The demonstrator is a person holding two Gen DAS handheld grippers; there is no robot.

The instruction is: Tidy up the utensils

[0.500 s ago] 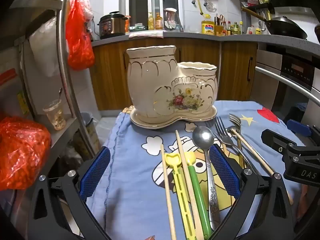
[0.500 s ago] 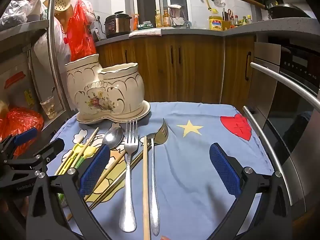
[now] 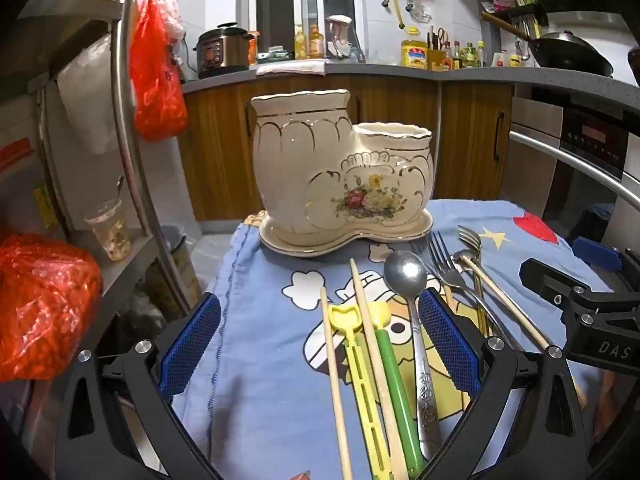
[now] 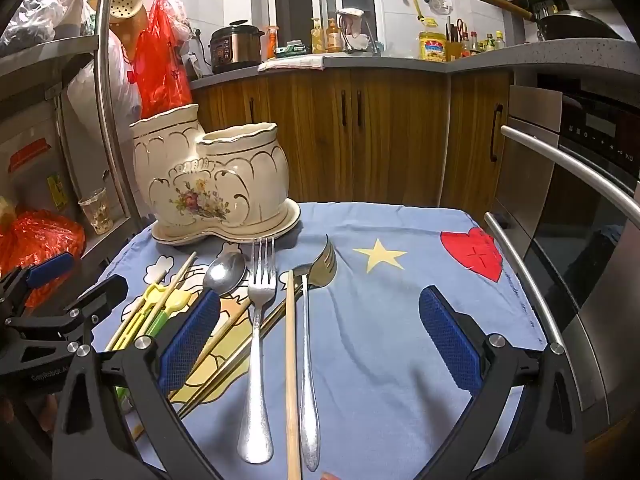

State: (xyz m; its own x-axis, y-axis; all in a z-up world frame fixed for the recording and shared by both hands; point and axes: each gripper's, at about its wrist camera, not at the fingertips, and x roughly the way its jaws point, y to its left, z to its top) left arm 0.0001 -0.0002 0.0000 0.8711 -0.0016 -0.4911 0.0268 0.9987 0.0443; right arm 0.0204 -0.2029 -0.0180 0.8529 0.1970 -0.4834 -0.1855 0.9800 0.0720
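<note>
Almost nothing has moved since half a second ago: both views line up with the earlier ones, utensils in the same spots, so no pick has started. Left gripper [image 3: 320, 344] hovers with jaws spread wide, nothing between the pads, over the group lying just in front of the ceramic holder [image 3: 340, 176]: two wooden chopsticks [image 3: 334, 364], a yellow plastic piece [image 3: 360, 364], a green handle [image 3: 394, 384] and the spoon [image 3: 404, 276], bowl end pointing at the holder. Right gripper [image 4: 320, 344] also spread and empty, above a fork [image 4: 260, 320], another chopstick [image 4: 291, 360] and a second fork [image 4: 310, 352], all right of the holder's front on the blue cloth [image 4: 400, 320]. A gold-toned pair [image 4: 240, 344] lies slanted under the fork. Both holder compartments look empty from here, insides not fully visible. Judgement: task at its very start, every utensil still to go in; left looks lined up for the spoon or a chopstick.
</note>
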